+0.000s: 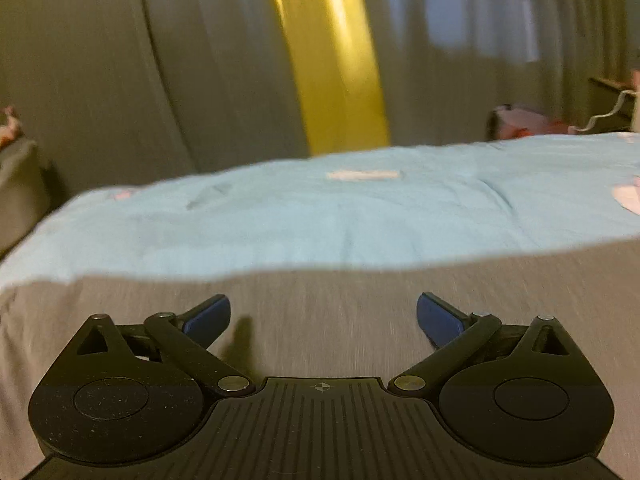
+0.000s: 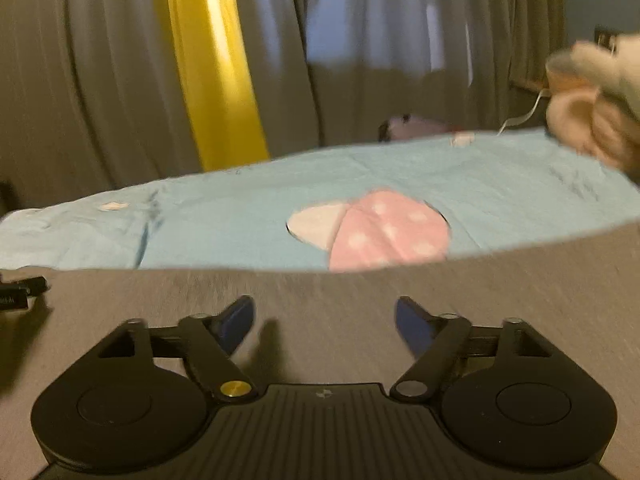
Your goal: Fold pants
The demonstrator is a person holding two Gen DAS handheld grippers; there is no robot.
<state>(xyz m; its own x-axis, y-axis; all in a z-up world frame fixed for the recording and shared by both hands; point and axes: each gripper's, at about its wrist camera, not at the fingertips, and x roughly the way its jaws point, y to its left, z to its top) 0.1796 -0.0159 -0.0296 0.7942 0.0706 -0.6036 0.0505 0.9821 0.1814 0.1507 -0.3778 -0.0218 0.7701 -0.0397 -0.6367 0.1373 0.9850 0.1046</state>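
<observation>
The grey pants [image 1: 320, 320] lay spread flat on the bed's light blue sheet [image 1: 320, 220], directly under and ahead of both tongs, their far edge running crosswise from left to right. Which hand was nearer that edge could not be told. The left tongs [image 1: 323, 316] stood wide open over the cloth, gripping nothing. The right tongs [image 2: 325, 322] were also open and empty, with a pink dotted patch [image 2: 392, 228] just beyond the pants' edge.
</observation>
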